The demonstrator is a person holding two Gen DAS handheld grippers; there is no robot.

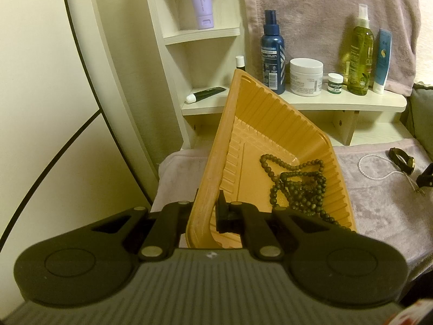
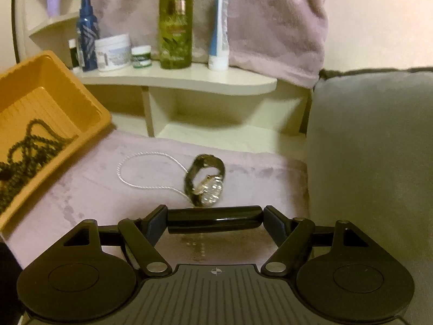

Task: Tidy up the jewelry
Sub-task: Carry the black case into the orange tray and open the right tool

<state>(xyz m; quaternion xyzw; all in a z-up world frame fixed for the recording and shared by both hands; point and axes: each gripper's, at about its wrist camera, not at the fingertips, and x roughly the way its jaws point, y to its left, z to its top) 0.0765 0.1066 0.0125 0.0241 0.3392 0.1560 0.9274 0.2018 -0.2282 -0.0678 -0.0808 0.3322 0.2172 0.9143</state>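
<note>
My left gripper (image 1: 208,211) is shut on the near left rim of the orange tray (image 1: 216,162), which tilts up off the pink cloth. A dark bead necklace (image 1: 297,187) lies heaped in the tray's lower right side. In the right wrist view the tray (image 2: 89,103) and its beads (image 2: 29,149) sit at the left. My right gripper (image 2: 215,218) stands wide, with a glossy black bar-shaped piece (image 2: 189,220) spanning its pads end to end. Just beyond it, a dark-strapped wristwatch (image 2: 208,181) and a thin white strand (image 2: 135,162) lie on the cloth.
A pink cloth (image 2: 81,189) covers the surface. Behind stands a cream shelf (image 2: 189,81) with a blue bottle (image 1: 273,51), a white jar (image 1: 305,77), a green bottle (image 2: 176,24) and tubes. A grey cushion (image 2: 373,149) fills the right side. A cream cabinet wall (image 1: 40,108) is at the left.
</note>
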